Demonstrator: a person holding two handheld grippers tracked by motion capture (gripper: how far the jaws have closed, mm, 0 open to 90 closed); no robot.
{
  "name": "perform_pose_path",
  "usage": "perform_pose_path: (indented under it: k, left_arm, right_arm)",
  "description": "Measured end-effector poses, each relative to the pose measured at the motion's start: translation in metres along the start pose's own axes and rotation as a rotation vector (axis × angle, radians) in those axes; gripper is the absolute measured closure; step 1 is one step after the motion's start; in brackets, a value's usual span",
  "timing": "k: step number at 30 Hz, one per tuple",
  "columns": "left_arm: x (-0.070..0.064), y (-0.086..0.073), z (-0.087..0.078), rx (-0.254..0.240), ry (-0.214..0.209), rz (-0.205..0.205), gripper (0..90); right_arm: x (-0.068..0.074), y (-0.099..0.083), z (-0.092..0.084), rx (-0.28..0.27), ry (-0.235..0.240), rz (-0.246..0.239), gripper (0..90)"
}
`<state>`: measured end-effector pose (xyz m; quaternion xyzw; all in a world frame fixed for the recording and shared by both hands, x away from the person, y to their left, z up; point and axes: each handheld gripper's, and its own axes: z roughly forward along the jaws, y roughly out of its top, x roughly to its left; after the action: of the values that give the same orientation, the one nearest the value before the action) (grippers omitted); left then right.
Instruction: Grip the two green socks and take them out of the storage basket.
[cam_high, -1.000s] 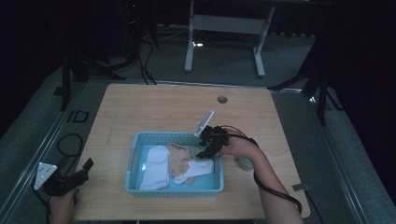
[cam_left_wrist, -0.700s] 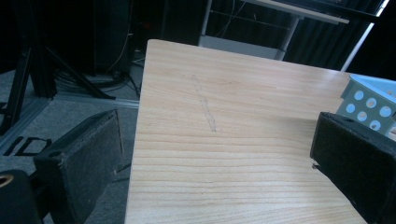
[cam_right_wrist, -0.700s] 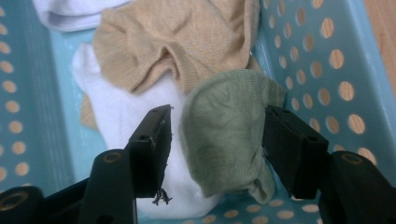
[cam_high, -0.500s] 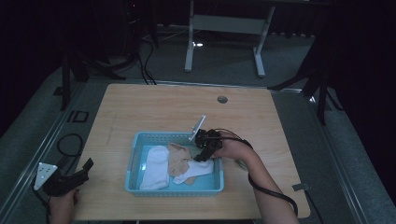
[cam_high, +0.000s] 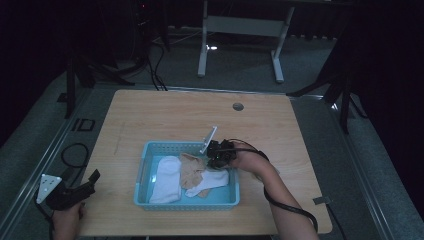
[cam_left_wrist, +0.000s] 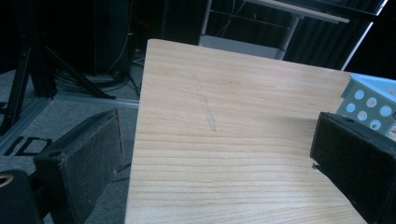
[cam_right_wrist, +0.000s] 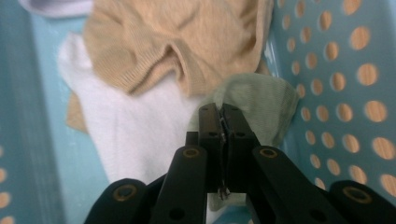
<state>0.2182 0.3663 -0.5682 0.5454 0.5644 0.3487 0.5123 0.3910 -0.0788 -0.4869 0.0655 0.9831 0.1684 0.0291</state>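
Sorting socks out of a blue basket (cam_high: 186, 202), judging by the scene, with the pick-up step in hand. Spread beneath both claws, the wooden worktop (cam_high: 165, 115), bare apart from that basket, which sits directly under the right claw (cam_high: 215, 159) and well off to the side of the left claw (cam_high: 92, 176).

Inside, just beyond the right claw's tips: a white sock (cam_right_wrist: 135, 130) on one side, a crumpled tan sock (cam_right_wrist: 187, 42) farther ahead and lying over it, and a pale green sock (cam_right_wrist: 261, 102) right at the tips, tucked against the perforated basket wall (cam_right_wrist: 336, 93).

Right claw (cam_right_wrist: 223, 112): dipped into the basket's near corner, pads pressed together after just closing, apparently pinching a thin fold of the pale green sock at its edge; how much cloth is caught too fine to tell.

Left claw (cam_left_wrist: 217, 121): spread wide with nothing between the pads, parked at the worktop's edge and pointing along the bare wood toward the basket's corner.

Next, probably: lifting straight up and away from the basket wall, slowly enough to check the pinch holds. Worth watching for the tan sock dragging along, since it lies touching the green one. Then carrying the sock clear of the rim to open worktop, perhaps with the left claw coming in to take the free end.
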Motion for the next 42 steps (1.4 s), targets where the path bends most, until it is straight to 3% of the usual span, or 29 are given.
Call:
perform_pose_path:
  k: [5, 10, 17, 31, 36, 42]
  left_arm:
    - [0.000, 0.000, 0.000, 0.000, 0.001, 0.001, 2.4]
    - [0.000, 0.000, 0.000, 0.001, 0.001, 0.001, 2.4]
    - [0.000, 0.000, 0.000, 0.002, 0.002, 0.000, 2.4]
    - [0.000, 0.000, 0.000, 0.004, 0.003, 0.001, 2.4]
    - [0.000, 0.000, 0.000, 0.005, 0.004, 0.000, 2.4]
    - [0.000, 0.000, 0.001, 0.003, 0.003, -0.001, 2.4]
  right_arm:
    - [0.003, 0.000, -0.011, -0.010, 0.003, -0.015, 88.5]
    - [-0.003, -0.003, -0.025, -0.047, -0.045, 0.001, 88.2]
    - [-0.002, -0.003, -0.040, -0.067, -0.040, -0.018, 88.3]
    - [0.007, 0.015, -0.100, -0.159, -0.031, -0.048, 88.5]
    - [0.013, 0.024, -0.128, -0.204, -0.045, -0.085, 88.5]
    - [0.016, 0.025, -0.154, -0.230, -0.076, -0.094, 88.4]
